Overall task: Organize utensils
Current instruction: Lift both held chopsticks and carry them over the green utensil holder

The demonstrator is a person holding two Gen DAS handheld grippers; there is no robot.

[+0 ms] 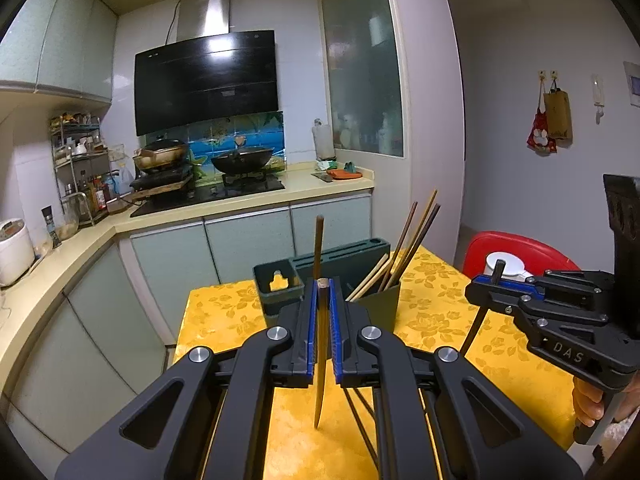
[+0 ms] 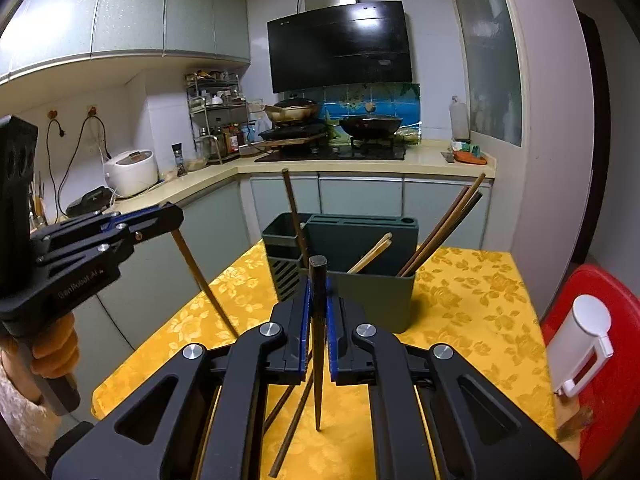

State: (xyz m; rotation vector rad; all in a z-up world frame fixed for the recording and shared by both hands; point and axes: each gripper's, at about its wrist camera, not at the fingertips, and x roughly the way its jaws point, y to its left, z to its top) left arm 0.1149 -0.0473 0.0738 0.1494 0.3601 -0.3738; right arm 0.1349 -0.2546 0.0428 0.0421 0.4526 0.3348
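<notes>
The left claw [image 1: 322, 300] is gripping a brown chopstick [image 1: 320, 360]; the right claw [image 2: 318, 304] is gripping a dark chopstick [image 2: 319, 340], both facing the green holder [image 2: 376, 292].

Wooden chopsticks [image 2: 440, 232], glossy yellow tablecloth [image 2: 472, 300]

Yellow floral table [image 2: 472, 304], green utensil holder [image 2: 372, 300], loose chopsticks [image 2: 290, 432]

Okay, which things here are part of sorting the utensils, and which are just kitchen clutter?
Part of the job:
left gripper holding a chopstick
right gripper holding a dark chopstick
green holder
loose chopsticks

Just lying about:
wok
rice cooker
white dispenser
</notes>
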